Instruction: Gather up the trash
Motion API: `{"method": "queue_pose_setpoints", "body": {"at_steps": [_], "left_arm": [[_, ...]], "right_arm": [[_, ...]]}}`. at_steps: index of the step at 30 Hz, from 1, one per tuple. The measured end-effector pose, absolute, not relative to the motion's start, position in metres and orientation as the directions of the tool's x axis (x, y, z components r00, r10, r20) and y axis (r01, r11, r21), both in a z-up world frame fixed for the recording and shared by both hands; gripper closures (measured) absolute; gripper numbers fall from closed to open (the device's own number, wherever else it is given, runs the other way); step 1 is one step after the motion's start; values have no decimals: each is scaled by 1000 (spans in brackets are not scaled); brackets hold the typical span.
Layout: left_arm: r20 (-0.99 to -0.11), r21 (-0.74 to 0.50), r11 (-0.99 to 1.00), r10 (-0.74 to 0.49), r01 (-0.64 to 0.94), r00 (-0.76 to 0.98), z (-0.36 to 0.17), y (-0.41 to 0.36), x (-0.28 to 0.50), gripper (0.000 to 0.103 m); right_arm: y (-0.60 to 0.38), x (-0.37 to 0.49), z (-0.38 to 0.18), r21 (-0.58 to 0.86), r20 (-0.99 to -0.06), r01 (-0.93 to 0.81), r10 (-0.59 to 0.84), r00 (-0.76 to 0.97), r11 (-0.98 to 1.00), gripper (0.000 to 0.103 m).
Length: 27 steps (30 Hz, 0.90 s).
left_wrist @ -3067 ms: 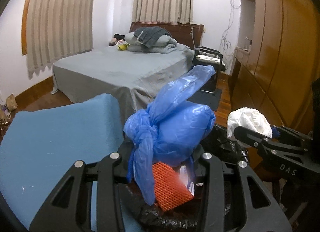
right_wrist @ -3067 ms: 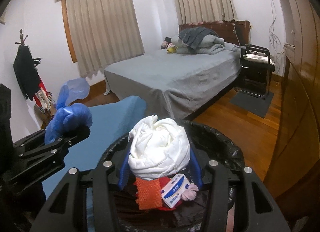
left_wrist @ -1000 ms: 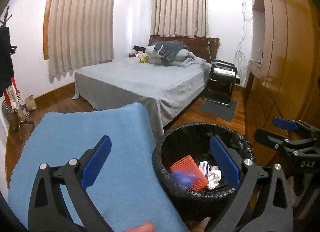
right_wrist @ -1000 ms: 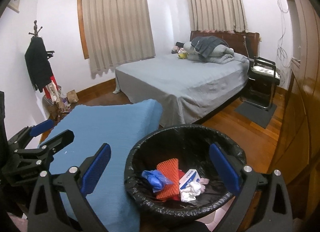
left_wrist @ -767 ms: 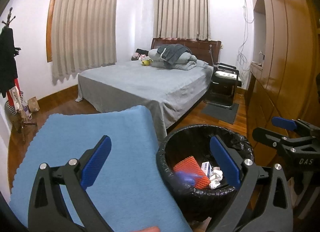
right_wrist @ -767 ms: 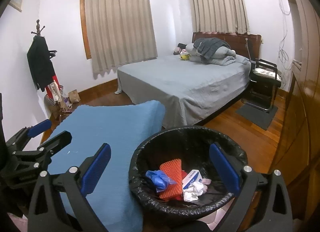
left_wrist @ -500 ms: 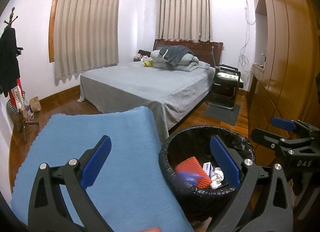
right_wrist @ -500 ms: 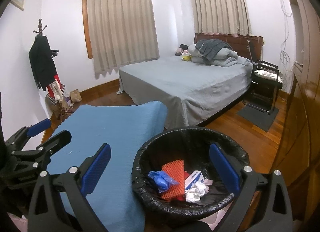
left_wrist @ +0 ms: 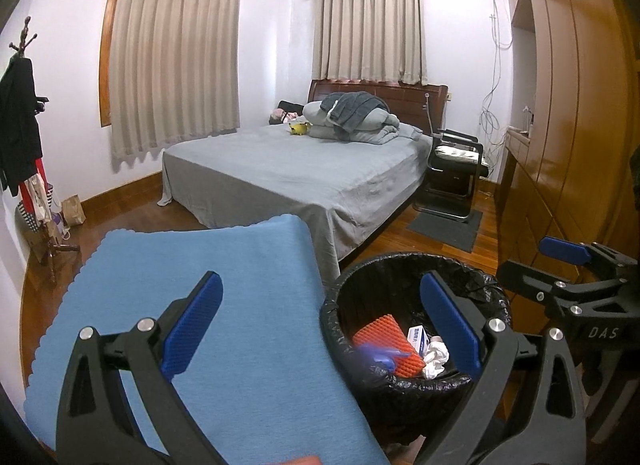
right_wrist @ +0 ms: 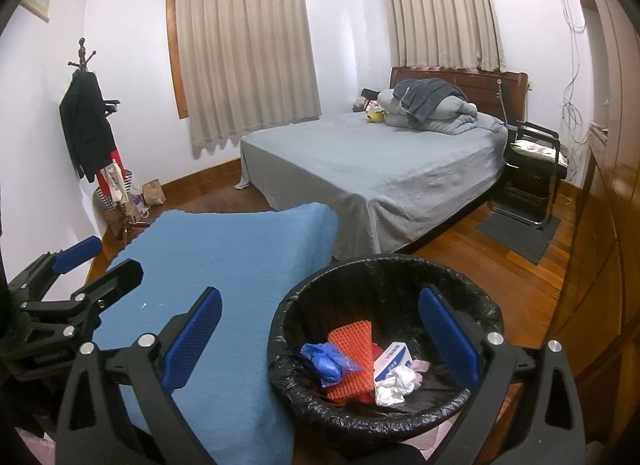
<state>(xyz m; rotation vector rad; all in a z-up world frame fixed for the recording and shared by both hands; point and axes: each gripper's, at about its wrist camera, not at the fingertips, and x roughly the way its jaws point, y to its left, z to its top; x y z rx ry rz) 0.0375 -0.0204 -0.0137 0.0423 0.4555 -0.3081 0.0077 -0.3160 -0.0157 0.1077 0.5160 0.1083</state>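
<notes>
Both tongs were spread wide with nothing in them when we looked. The left tongs (left_wrist: 320, 321) hung over the near edge of the blue cloth (left_wrist: 224, 285), with the bin (left_wrist: 400, 389) just to their right, partly behind the right-hand pad. The right tongs (right_wrist: 320, 329) sat more squarely over the bin (right_wrist: 380, 417), whose rim fell between their pads.

All the trash we could spot was down in the bin: a blue bag (right_wrist: 326, 359), an orange mesh piece (right_wrist: 350, 353), a small box (right_wrist: 392, 359) and a white wad (right_wrist: 394, 385), all piled touching each other.

So we figured the dropping step was basically done. Doing it well from there meant lifting straight up with the pads kept apart, so nothing snagged the black liner (right_wrist: 476, 317), then scanning the cloth for leftovers. We did see a tiny white fleck (right_wrist: 143, 307) on it, left of the right tongs, though we couldn't tell if it was trash.

Farther out past the tongs was just the bed (right_wrist: 380, 161), and we saw no trash on it.
</notes>
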Motion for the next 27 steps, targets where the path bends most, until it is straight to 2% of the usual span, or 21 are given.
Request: {"method": "queue_pose_setpoints", "body": {"at_steps": [27], "left_arm": [[-439, -27, 953, -282, 302, 853, -14, -22, 36, 7]], "right_arm": [[-315, 8, -16, 128, -486, -77, 131, 864, 989, 6]]}}
